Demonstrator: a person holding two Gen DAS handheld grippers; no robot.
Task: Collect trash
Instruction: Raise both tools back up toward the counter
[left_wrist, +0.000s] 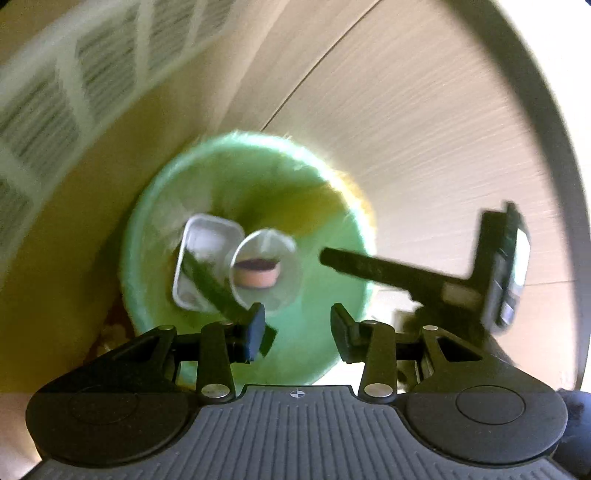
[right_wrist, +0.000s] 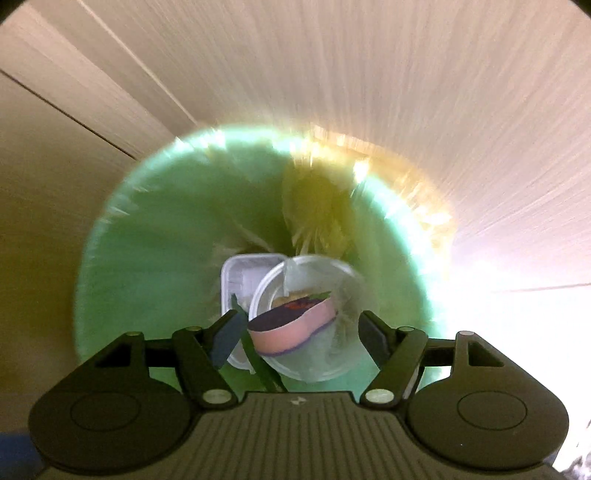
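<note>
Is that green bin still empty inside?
No, the green bin already holds a white tray and a clear round container at its bottom.

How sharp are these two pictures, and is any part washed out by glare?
Left wrist view: floor and green bin liner smeared by motion blur, left claw crisp. Right wrist view: same radial streaking, white glare washing out the floor at right, right claw and the clear round tub fairly sharp.

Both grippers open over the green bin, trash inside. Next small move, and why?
Probably lift both clear and go for more trash. The right gripper and left gripper are open and empty; the round cup and white tray already lie in the green bin.
</note>
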